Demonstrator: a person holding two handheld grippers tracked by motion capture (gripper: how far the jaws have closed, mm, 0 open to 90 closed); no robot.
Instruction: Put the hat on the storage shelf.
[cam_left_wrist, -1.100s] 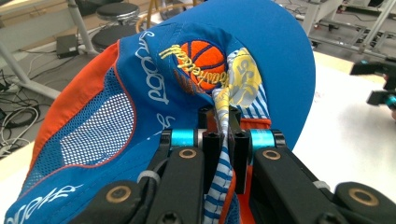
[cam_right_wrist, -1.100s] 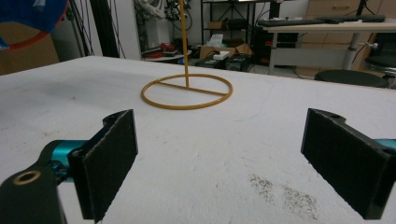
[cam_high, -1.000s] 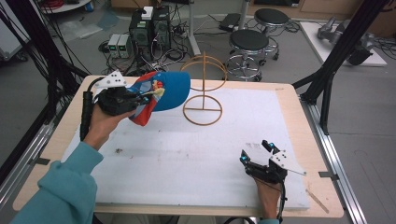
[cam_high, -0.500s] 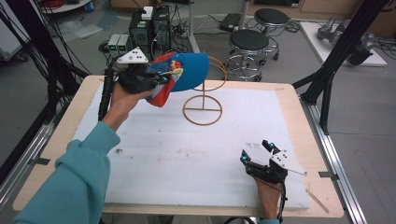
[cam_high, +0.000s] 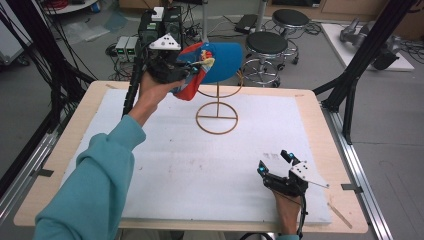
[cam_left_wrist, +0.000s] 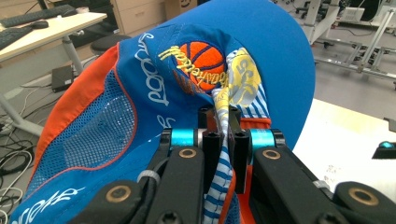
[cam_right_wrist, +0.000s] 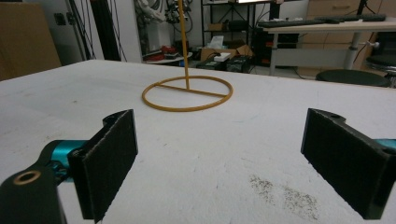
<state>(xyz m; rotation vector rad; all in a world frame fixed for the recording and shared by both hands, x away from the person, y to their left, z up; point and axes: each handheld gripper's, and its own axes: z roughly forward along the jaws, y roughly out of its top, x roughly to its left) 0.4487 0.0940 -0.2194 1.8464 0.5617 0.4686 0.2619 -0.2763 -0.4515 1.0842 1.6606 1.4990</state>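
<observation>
Pinching the striped fabric of a blue baseball cap (cam_high: 216, 62) (basketball patch on its front), the left gripper (cam_high: 192, 67) holds it over the wire hat stand (cam_high: 217, 111); the right gripper (cam_high: 274, 163) rests wide apart on the white table mat (cam_high: 165, 160)

surface (cam_high: 165, 165): white sheet laid over wood top | two round stools (cam_high: 267, 42) seen on floor beyond surface's far edge | electronics boxes (cam_high: 127, 47) and cables placed beyond its far-left corner | black frame posts (cam_high: 350, 95) set at its right edge
</observation>
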